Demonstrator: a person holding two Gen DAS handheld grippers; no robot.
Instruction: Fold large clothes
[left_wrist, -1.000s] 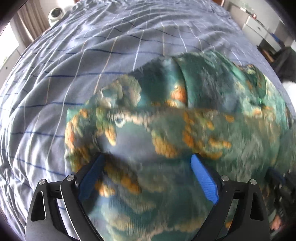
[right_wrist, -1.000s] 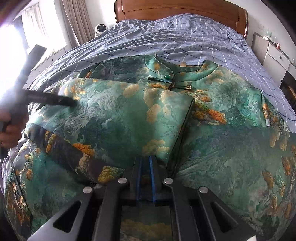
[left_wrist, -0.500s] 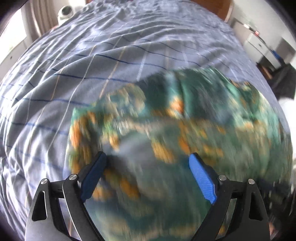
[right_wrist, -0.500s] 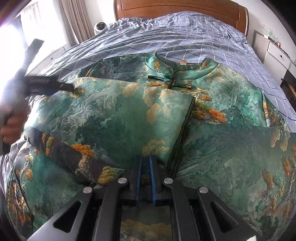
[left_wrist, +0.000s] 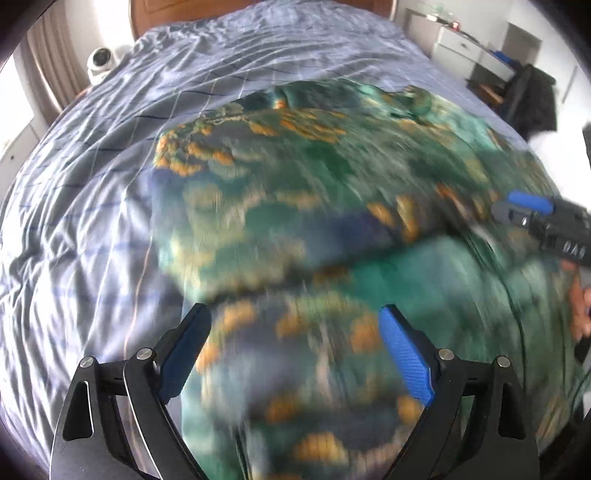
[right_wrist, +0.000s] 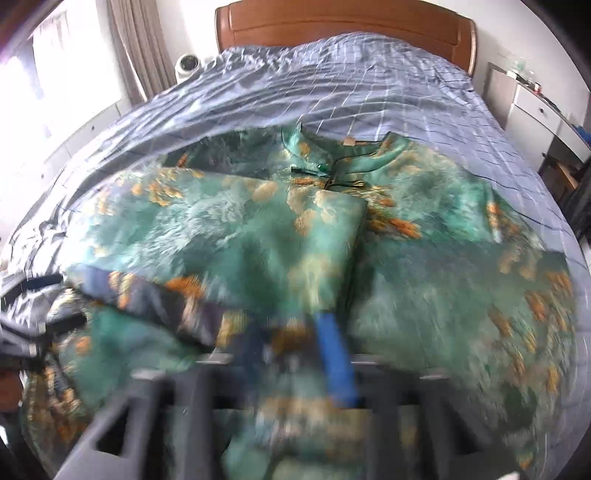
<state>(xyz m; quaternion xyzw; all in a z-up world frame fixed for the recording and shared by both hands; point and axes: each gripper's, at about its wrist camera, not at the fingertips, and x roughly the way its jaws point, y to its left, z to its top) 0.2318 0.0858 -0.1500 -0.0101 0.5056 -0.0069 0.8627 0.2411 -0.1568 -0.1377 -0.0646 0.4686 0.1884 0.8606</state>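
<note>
A large green garment (right_wrist: 229, 236) with orange and cream print lies on the bed, collar (right_wrist: 332, 162) toward the headboard, its left side folded over the middle. It also fills the left wrist view (left_wrist: 332, 206). My left gripper (left_wrist: 295, 325) is open and empty just above the garment's lower left part. My right gripper (right_wrist: 295, 332) is blurred; its blue pads stand a little apart over the fold's lower edge, and I cannot tell whether cloth is still between them. The right gripper also shows in the left wrist view (left_wrist: 532, 210).
The bed has a blue checked cover (right_wrist: 369, 81) and a wooden headboard (right_wrist: 343, 22). A white round device (left_wrist: 101, 59) sits at the bed's far left. White drawers (right_wrist: 535, 107) and a dark chair (left_wrist: 528, 96) stand at the right.
My left gripper has pulled back and swung right, staying open. My right gripper's pads, shut on the fold before, now stand slightly apart and blurred as it moves.
</note>
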